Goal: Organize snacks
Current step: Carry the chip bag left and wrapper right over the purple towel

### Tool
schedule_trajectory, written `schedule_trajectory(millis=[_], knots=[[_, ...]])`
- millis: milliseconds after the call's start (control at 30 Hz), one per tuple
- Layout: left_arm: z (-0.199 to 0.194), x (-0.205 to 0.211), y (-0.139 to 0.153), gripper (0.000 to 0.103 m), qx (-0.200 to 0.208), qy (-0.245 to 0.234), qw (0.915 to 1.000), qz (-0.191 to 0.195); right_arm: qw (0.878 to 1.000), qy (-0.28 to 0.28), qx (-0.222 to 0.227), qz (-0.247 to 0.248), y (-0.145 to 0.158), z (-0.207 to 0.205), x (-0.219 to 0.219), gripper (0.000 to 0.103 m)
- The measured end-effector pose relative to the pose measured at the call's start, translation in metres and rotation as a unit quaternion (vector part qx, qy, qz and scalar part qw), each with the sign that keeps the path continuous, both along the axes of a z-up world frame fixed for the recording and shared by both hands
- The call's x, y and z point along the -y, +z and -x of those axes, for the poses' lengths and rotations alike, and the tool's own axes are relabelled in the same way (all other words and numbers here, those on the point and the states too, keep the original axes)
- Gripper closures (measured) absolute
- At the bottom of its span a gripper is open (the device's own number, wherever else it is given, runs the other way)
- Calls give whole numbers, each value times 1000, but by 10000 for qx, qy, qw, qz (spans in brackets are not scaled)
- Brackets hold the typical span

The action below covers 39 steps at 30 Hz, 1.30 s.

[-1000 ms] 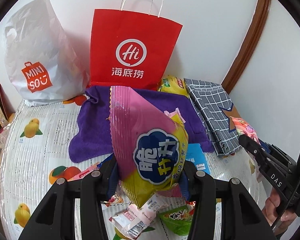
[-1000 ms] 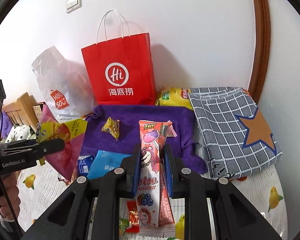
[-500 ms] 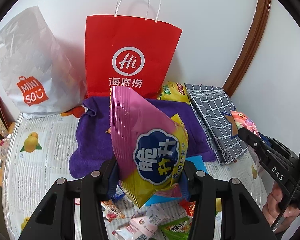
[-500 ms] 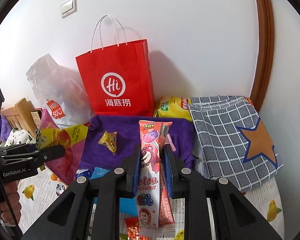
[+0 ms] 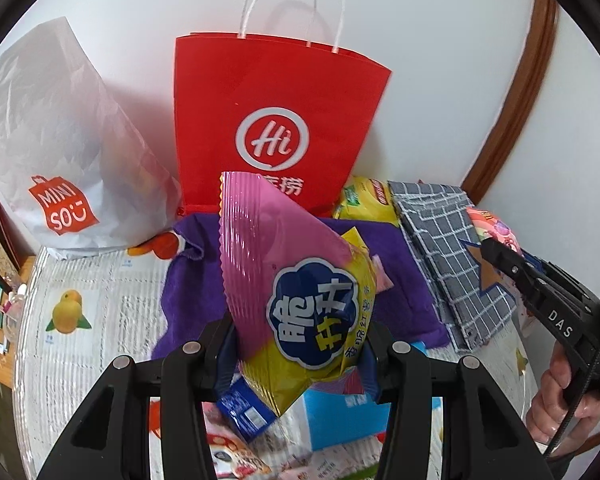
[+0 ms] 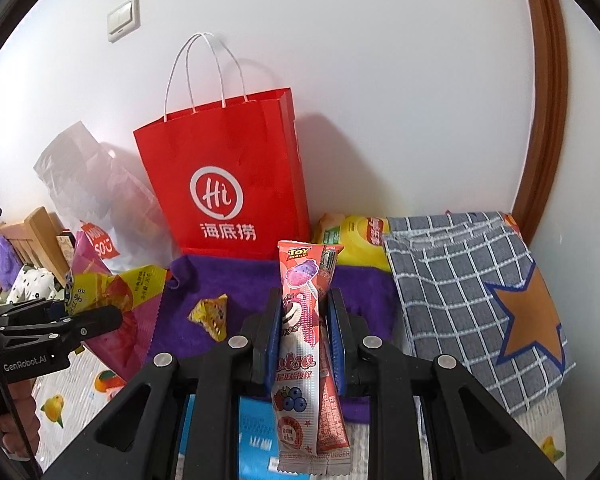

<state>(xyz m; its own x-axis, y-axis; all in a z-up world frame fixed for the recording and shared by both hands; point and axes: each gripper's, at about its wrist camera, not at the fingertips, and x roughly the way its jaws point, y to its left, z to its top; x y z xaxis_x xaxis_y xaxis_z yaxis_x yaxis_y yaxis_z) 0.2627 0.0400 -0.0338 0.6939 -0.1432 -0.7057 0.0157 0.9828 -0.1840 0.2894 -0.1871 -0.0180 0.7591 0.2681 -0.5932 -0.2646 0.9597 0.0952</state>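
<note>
White wall backs our counter [image 5: 80, 280], spread with a fruit-print cloth; brown wooden trim [image 5: 512, 92] curves up the right. A red paper bag [image 5: 276, 120] and a white plastic bag [image 5: 56, 152] stand against the wall behind a purple towel [image 6: 236, 280]. Our left claw [image 5: 296, 344] clamps a pink-and-yellow chip bag [image 5: 300, 280]; our right claw [image 6: 306, 332] grips two slim snack packets [image 6: 304, 320] above the towel.

Fruit-print tablecloth [image 5: 88, 288] under purple towel [image 5: 196, 280], red bag [image 5: 276, 120], white bag [image 5: 60, 160], checked cloth [image 6: 460, 280].
</note>
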Motion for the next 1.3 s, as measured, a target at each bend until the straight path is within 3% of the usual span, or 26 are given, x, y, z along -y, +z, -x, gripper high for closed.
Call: schedule_trajectory(millis=[300,900,1300], knots=[[-31,-16,-12,56,-168,251,9995,-24,10000,-31,-35,-52,-4,-42,0,81],[-90,-7,-82,56,-805,-47,9963,306,9920,-100,-1200,380,-84,-105,14,81],[-100,-3,-96,56,-944,-302,9939,491,9842,-80,-1700,491,-124,-126,-1,81]])
